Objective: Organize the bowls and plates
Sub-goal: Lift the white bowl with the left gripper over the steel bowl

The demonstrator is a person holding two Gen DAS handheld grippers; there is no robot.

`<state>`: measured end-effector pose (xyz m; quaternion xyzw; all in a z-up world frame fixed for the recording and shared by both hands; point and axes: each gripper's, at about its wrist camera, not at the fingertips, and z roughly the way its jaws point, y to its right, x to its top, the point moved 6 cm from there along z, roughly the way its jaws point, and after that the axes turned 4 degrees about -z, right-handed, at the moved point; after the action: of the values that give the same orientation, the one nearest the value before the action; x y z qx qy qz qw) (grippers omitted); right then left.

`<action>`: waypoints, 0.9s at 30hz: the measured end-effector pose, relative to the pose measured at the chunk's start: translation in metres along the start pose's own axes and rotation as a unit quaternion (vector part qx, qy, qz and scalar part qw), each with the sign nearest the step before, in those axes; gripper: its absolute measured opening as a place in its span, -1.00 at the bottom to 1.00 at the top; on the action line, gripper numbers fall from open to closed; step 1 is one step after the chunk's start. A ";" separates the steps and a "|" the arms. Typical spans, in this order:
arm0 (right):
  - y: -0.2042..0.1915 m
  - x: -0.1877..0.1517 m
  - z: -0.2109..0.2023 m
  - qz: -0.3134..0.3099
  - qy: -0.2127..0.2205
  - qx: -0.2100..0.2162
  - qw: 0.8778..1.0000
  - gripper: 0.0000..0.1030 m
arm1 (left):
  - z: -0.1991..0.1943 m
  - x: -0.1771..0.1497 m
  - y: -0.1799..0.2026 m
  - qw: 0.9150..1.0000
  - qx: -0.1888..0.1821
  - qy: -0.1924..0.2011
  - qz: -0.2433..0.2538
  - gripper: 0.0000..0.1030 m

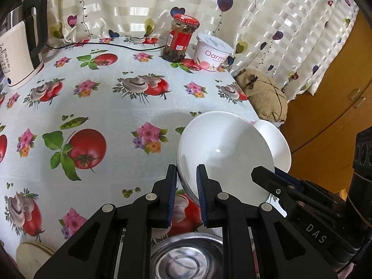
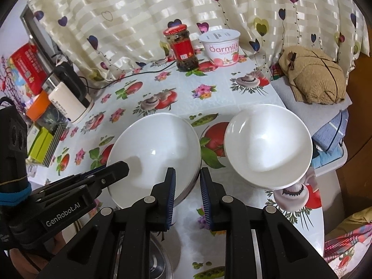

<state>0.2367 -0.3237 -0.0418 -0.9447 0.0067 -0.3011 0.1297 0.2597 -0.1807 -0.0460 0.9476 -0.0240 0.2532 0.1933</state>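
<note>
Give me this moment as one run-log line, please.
left gripper: shut on large white bowl rim | right gripper: shut on same bowl's opposite rim | small white bowl: beside, untouched
</note>
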 end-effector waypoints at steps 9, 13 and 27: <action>-0.014 -0.006 -0.017 -0.006 0.006 0.006 1.000 -0.59 | -0.023 -0.012 -0.003 1.000 0.002 0.008 0.001 -0.65; -0.022 -0.013 -0.025 -0.011 0.007 0.008 1.000 -0.59 | -0.034 -0.019 -0.005 1.000 0.004 0.013 0.002 -0.65; -0.049 -0.039 -0.048 -0.032 0.006 0.018 0.999 -0.59 | -0.065 -0.051 -0.015 1.000 0.013 0.017 0.002 -0.65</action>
<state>0.1740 -0.2840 -0.0141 -0.9401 -0.0279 -0.3108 0.1372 0.1871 -0.1443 -0.0242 0.9456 -0.0189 0.2700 0.1807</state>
